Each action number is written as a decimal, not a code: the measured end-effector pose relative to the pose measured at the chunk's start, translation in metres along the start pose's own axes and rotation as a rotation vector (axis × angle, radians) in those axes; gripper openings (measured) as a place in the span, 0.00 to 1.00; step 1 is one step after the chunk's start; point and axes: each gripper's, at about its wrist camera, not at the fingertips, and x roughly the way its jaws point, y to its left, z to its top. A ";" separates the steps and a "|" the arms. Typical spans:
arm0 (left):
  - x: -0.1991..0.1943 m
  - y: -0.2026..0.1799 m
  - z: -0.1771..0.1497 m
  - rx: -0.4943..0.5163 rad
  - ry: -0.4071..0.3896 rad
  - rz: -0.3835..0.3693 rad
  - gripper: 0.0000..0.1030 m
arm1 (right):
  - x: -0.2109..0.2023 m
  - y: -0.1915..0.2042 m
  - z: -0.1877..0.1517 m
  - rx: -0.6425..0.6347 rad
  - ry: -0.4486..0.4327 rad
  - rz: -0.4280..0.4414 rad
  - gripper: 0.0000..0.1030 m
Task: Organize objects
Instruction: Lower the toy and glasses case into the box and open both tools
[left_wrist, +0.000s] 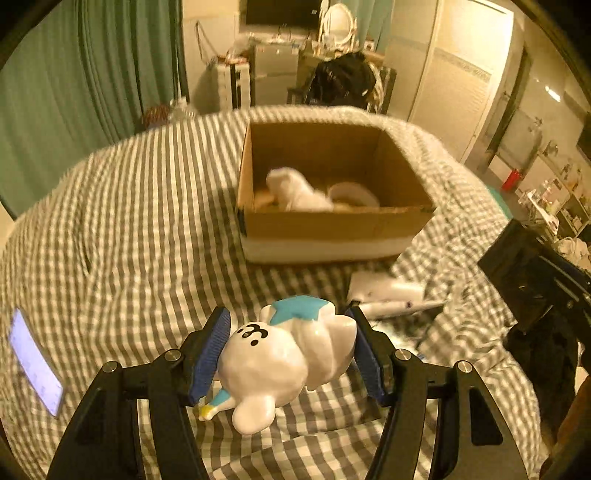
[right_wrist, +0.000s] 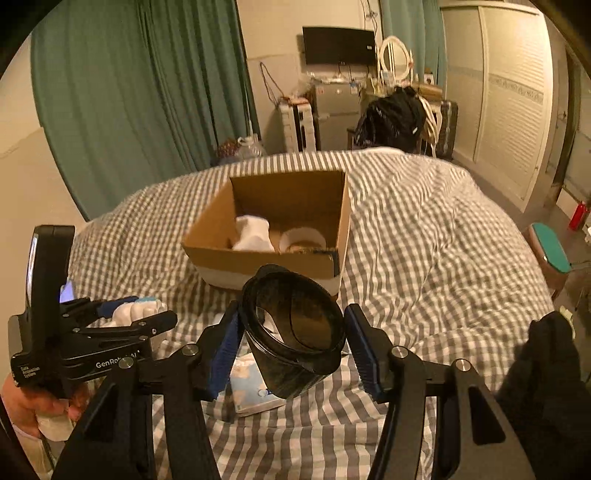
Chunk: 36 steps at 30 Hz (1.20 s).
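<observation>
The left gripper (left_wrist: 290, 354) is clamped on a white toy figure (left_wrist: 280, 362), its blue pads pressed to both sides of the glossy body; the figure lies on its side, face marks up, a teal patch at its far end, held just above the checked bed cover (left_wrist: 129, 221). At 12 o'clock from it sits the open cardboard box (left_wrist: 332, 225) on the bed, with a white sock (left_wrist: 295, 192) and a white ring-shaped thing (left_wrist: 354, 192) inside. At 1 o'clock, between figure and box, a white packet (left_wrist: 384, 288) and a white tube (left_wrist: 399, 306) lie on the cover. A lit phone (left_wrist: 35, 363) rests at 9 o'clock near the left edge.

The right gripper (right_wrist: 291, 339) holds a dark glossy cup (right_wrist: 295, 332), tilted with its mouth toward the camera; the left pad touches it, and the right pad sits just beside its rim, though contact there cannot be told for sure. Under the cup lies a pale blue tissue pack (right_wrist: 251, 391) on the bed. The box (right_wrist: 258, 258) stands at 12 o'clock, near. At 9 o'clock the other gripper (right_wrist: 136, 314) shows with the white figure (right_wrist: 136, 310) in it
</observation>
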 end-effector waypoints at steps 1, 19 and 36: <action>-0.007 -0.002 0.003 0.005 -0.014 -0.001 0.64 | -0.004 0.001 0.002 -0.003 -0.010 0.001 0.54; -0.016 -0.019 0.107 0.063 -0.124 -0.018 0.64 | -0.002 0.010 0.105 -0.061 -0.123 0.010 0.54; 0.118 -0.004 0.145 0.060 -0.048 -0.032 0.64 | 0.170 -0.014 0.165 -0.042 -0.001 0.013 0.54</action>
